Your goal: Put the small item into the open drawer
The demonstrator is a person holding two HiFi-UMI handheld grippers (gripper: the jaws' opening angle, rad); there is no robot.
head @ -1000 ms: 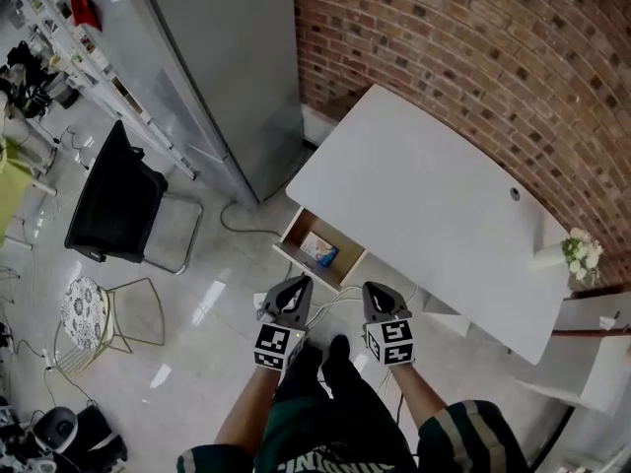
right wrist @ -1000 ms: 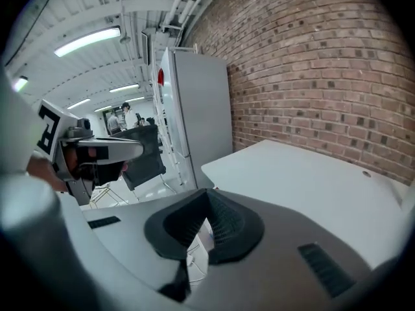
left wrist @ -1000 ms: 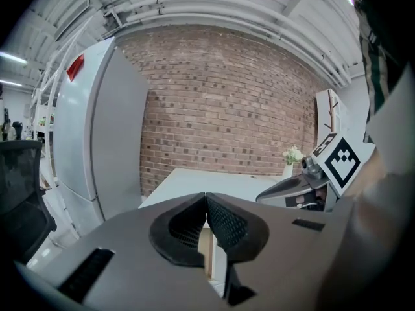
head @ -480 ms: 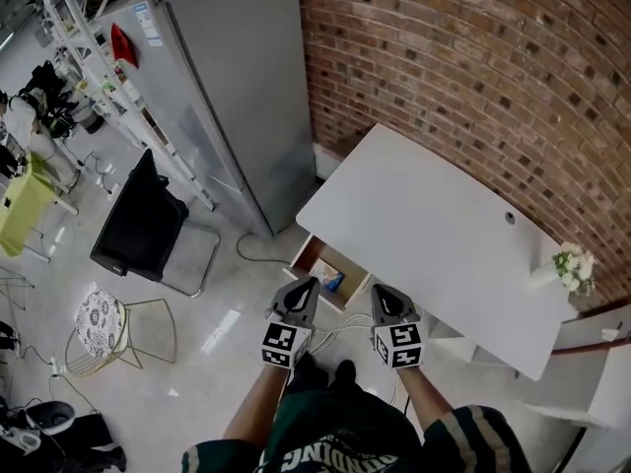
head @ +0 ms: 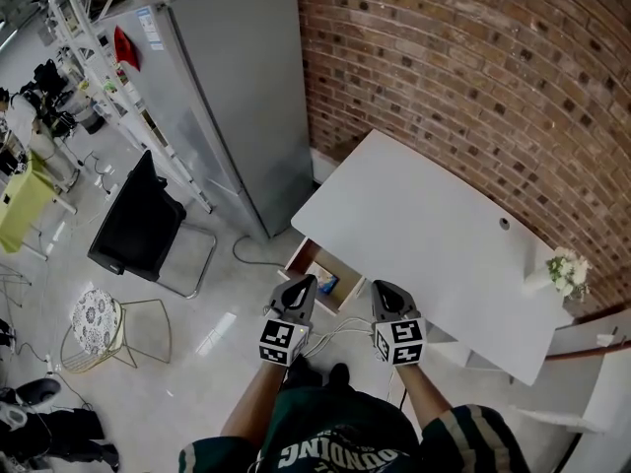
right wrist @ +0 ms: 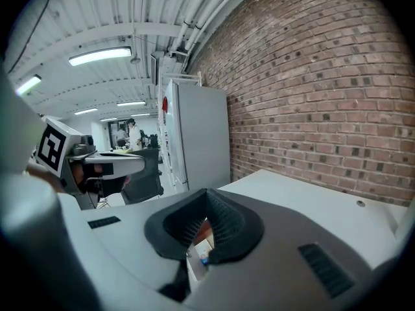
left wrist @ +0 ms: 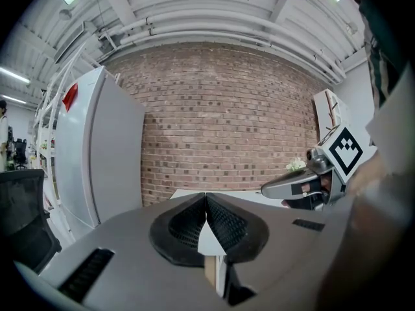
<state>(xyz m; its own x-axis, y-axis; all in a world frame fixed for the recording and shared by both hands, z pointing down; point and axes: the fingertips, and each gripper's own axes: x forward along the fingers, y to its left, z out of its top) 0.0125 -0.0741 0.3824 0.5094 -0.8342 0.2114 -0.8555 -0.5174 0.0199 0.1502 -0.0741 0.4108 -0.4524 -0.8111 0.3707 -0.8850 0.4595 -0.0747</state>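
The wooden drawer [head: 303, 257] stands open under the near-left corner of the white table [head: 424, 230]. A small blue and white item [head: 326, 284] lies inside it. My left gripper [head: 303, 284] hangs just in front of the drawer, shut and holding nothing. The right gripper [head: 381, 290] is beside it at the table's front edge, also shut and holding nothing. In the right gripper view the jaws [right wrist: 206, 194] meet, and the item [right wrist: 202, 256] shows below them. The left gripper view shows pads closed together [left wrist: 205, 197] and the right gripper [left wrist: 305, 186] alongside.
A brick wall [head: 473, 77] runs behind the table. A tall grey cabinet [head: 237, 87] stands left of it. A small vase of flowers [head: 558, 269] sits at the table's right end. A black chair [head: 138, 225] and a wire stool [head: 94, 315] stand on the floor at left.
Both grippers have risen a little, still side by side and shut. The view has tilted up, so more of the wall and cabinet shows.
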